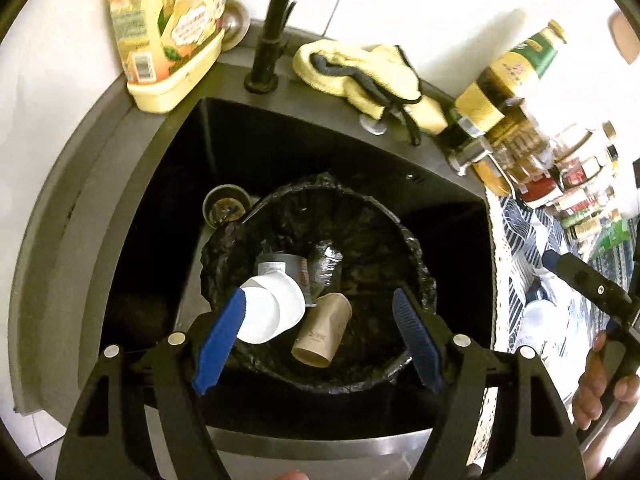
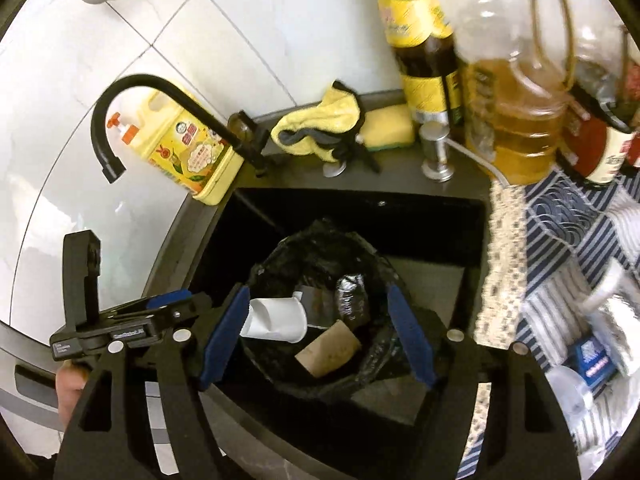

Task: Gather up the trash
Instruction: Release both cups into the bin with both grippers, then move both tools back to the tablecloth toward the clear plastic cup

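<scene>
A bin lined with a black bag (image 1: 352, 216) (image 2: 320, 240) stands in the dark sink. Inside lie a white paper cup (image 1: 272, 312) (image 2: 280, 320), a brown paper cup (image 1: 324, 332) (image 2: 328, 350), a grey container (image 1: 280, 266) and a crumpled clear wrapper (image 1: 326, 264) (image 2: 352, 292). My left gripper (image 1: 320, 340) is open and empty above the bin. My right gripper (image 2: 316, 332) is open and empty above the bin too. The left gripper's body (image 2: 120, 320) shows at the left of the right wrist view; the right gripper's body (image 1: 592, 288) shows at the right of the left wrist view.
A black faucet (image 2: 132, 92) (image 1: 276, 28), a yellow detergent bottle (image 1: 168, 28) (image 2: 188, 148) and a yellow cloth (image 1: 360, 72) (image 2: 320, 128) sit on the sink's back rim (image 1: 320, 128). Oil and sauce bottles (image 2: 512, 100) (image 1: 508, 76) stand at right on a blue patterned cloth (image 2: 560, 220).
</scene>
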Demonstrator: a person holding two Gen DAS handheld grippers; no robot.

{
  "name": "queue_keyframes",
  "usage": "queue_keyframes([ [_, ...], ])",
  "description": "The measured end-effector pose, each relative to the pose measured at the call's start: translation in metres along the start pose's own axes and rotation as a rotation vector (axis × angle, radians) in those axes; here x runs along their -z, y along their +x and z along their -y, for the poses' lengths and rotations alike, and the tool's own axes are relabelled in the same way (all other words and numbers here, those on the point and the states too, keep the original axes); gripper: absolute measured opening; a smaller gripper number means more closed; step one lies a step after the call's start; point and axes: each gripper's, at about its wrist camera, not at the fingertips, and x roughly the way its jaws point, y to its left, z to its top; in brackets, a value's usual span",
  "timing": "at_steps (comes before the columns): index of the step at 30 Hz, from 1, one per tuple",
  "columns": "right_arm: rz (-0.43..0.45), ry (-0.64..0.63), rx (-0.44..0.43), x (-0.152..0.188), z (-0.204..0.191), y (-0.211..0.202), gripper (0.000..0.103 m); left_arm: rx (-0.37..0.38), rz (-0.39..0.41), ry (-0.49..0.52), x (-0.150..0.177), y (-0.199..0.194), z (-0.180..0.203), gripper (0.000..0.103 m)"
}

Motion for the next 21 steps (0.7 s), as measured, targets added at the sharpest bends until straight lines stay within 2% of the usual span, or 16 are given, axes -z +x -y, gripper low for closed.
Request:
queue_keyframes([
  [5,0.058,0.039,0.015,0.009,0.023,-0.031,0.074,-0.013,0.006,0.045,0.003,-0.008,0.022,0.074],
  [9,0.114,0.033,0.062,0.015,0.047,-0.063,0.076,-0.024,0.006,0.109,0.007,-0.011,0.052,0.074],
  [13,0.131,0.047,0.122,0.015,0.081,-0.095,0.077,-0.018,-0.002,0.171,0.011,-0.008,0.086,0.076],
  [15,0.136,0.048,0.135,0.017,0.098,-0.109,0.077,0.0,-0.008,0.191,0.013,-0.006,0.104,0.083],
  [17,0.139,0.056,0.169,0.019,0.118,-0.122,0.077,0.027,-0.01,0.216,0.017,-0.003,0.127,0.084],
  [21,0.144,0.069,0.198,0.024,0.151,-0.145,0.077,0.034,-0.022,0.286,0.027,0.005,0.17,0.084],
])
